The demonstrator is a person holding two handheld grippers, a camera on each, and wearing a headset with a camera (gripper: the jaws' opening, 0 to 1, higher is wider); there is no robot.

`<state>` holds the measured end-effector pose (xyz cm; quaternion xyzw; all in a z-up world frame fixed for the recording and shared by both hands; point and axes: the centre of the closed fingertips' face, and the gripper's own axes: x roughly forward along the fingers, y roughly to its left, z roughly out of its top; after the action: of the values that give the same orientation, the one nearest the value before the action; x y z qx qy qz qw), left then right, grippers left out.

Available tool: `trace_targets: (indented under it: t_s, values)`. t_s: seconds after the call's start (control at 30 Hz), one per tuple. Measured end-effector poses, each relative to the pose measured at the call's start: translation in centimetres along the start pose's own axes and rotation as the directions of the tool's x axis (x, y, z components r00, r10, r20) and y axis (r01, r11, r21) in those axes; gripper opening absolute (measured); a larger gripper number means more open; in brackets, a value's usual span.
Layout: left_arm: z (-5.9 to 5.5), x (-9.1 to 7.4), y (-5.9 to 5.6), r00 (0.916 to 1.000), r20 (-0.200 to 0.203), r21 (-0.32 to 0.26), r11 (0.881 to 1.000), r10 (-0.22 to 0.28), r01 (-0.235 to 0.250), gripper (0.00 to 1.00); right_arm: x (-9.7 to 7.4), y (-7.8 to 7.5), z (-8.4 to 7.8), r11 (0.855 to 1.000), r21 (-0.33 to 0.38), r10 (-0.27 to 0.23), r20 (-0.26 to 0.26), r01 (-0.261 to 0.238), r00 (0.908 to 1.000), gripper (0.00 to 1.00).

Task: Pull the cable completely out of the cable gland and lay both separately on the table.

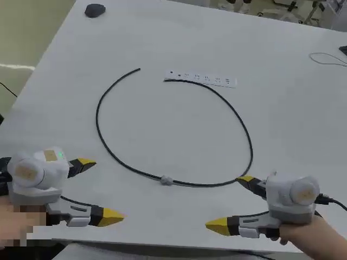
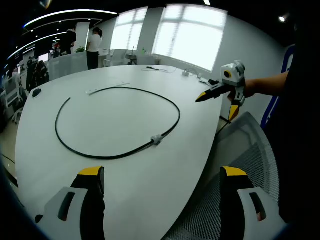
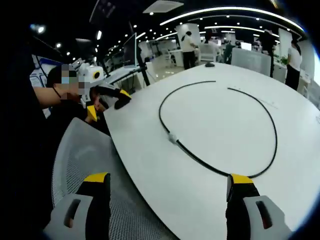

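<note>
A long black cable [image 1: 99, 130] lies in a wide open loop on the white table [image 1: 173, 43]. A small grey cable gland [image 1: 166, 180] sits threaded on the near part of the loop. My left gripper [image 1: 100, 189] is open at the near left edge, left of the gland and apart from it. Open too, my right gripper [image 1: 230, 201] hovers at the near right, its upper tip close to the cable. The left gripper view shows the gland [image 2: 156, 139], the cable [image 2: 177, 112] and the right gripper [image 2: 217, 105]. From the right gripper view I see the gland [image 3: 172, 137] and the left gripper [image 3: 107, 105].
A white strip with printed marks [image 1: 200, 79] lies at the far side of the loop. A dark rounded object [image 1: 95, 9] rests at the far left and a thin wire [image 1: 325, 57] at the far right. A mesh chair [image 2: 250, 150] stands under the near edge. People stand in the background.
</note>
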<state>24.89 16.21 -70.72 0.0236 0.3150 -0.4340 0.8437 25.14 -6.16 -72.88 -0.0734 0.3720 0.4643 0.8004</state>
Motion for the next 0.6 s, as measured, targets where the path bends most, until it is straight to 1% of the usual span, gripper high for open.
trace_targets:
  t_s: [0.17, 0.33, 0.5, 0.57, 0.6]
  values:
    - [-0.2, 0.1, -0.2, 0.9999, -0.011, 0.003, 1.000, -0.005, 0.005, 0.94, -0.1, 0.1, 0.0, 1.000, 0.006, 0.001, 0.003, -0.001, 1.0000, 0.96]
    - [-0.2, 0.2, -0.1, 0.9998, -0.018, 0.004, 1.000, -0.005, 0.005, 0.94, -0.3, 0.0, -0.5, 1.000, 0.000, 0.002, -0.012, -0.002, 0.9999, 0.96]
    - [0.2, 0.2, -0.1, 1.0000, -0.005, 0.006, 1.000, -0.006, 0.006, 0.94, -0.3, -0.2, -0.4, 1.000, 0.001, -0.004, -0.017, 0.004, 0.9998, 0.96]
    - [0.5, 0.2, 0.0, 1.0000, 0.007, 0.013, 1.000, -0.002, 0.002, 0.95, -0.3, -0.1, -0.2, 1.000, -0.004, -0.001, -0.017, 0.001, 0.9999, 0.96]
    - [0.8, 0.1, 0.2, 0.9997, 0.022, 0.023, 1.000, 0.010, -0.010, 0.95, -0.2, -0.1, 0.0, 1.000, -0.005, 0.002, -0.016, -0.002, 0.9999, 0.96]
